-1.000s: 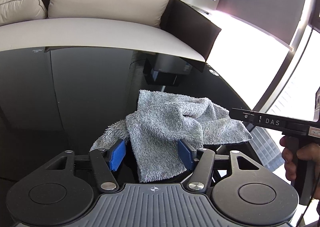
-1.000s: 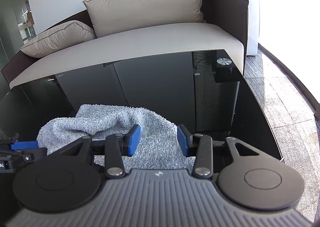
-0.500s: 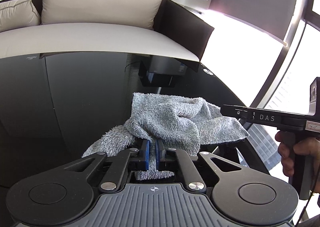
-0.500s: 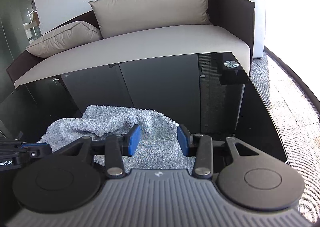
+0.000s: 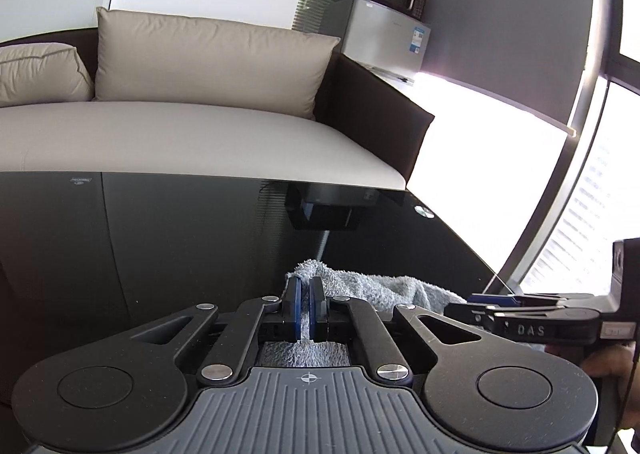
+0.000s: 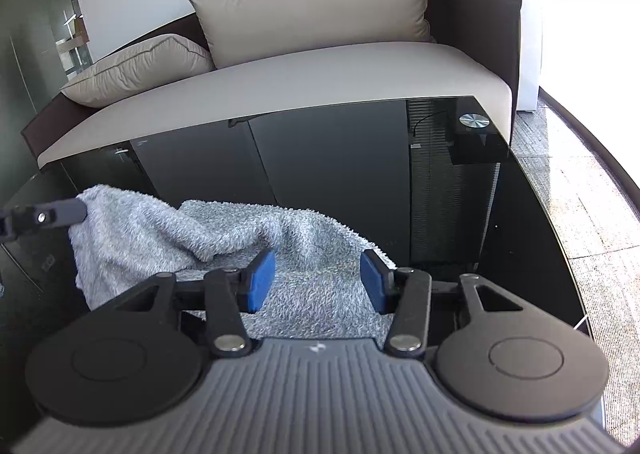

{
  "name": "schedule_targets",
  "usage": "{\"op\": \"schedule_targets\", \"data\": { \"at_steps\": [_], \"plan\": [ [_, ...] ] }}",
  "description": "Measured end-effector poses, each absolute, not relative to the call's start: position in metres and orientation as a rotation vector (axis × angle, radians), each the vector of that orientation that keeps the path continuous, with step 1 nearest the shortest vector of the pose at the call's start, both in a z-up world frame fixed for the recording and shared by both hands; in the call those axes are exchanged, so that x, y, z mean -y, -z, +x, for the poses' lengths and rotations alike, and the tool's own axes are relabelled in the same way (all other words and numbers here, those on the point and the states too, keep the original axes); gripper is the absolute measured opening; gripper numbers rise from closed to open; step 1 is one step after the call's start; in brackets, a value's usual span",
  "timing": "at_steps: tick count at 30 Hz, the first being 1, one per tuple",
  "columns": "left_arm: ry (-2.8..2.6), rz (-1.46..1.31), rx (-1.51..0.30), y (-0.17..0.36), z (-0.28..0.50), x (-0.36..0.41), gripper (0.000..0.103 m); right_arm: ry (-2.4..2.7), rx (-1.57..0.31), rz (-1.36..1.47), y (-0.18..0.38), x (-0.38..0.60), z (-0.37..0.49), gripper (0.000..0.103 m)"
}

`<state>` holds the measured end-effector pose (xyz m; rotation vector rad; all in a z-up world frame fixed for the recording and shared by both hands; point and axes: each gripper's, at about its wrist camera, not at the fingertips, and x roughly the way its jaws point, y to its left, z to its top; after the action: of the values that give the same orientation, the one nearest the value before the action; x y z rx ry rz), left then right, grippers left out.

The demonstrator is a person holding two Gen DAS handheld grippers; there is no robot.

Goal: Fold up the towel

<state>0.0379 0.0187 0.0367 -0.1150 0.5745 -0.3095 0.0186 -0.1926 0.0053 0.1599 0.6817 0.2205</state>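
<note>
Towel (image 6: pixel 172 238), grey and fluffy, is bunched rather than flat: one part lies rumpled on the black glass worktop (image 6: pixel 340 174) toward its near right side, and another part rises off the glass to my left, where a corner hangs from my left gripper (image 5: pixel 305 308). In the left wrist view those jaws stand almost together with a strip of grey pile pinched between the blue pads, so I have a firm hold on that corner, and the rest of the cloth trails down and away to the right behind them. My right gripper (image 6: pixel 316 278) hovers low over the flat-lying part with its jaws spread wide; towel shows between the pads, but nothing is clamped there. From the left view the right gripper (image 5: pixel 524 312) reaches in at the cloth's right end.

As I judge it, the fold is not made: no neat doubled rectangle shows, the edges are uneven and a ridge of slack runs across the middle. What remains is for the right side to get its own hold on an edge or corner, so the cloth can be stretched, laid over itself and squared up.

Beyond the worktop's far edge stands a beige sofa (image 6: pixel 320 66) with cushions; bright window light washes the right side.
</note>
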Motion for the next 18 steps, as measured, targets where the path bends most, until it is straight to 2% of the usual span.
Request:
{"op": "schedule_targets", "data": {
  "at_steps": [18],
  "plan": [
    [0.229, -0.157, -0.558, -0.046, 0.087, -0.045, 0.003, -0.321, -0.698, 0.014, 0.007, 0.152, 0.012, 0.051]
  ]
}}
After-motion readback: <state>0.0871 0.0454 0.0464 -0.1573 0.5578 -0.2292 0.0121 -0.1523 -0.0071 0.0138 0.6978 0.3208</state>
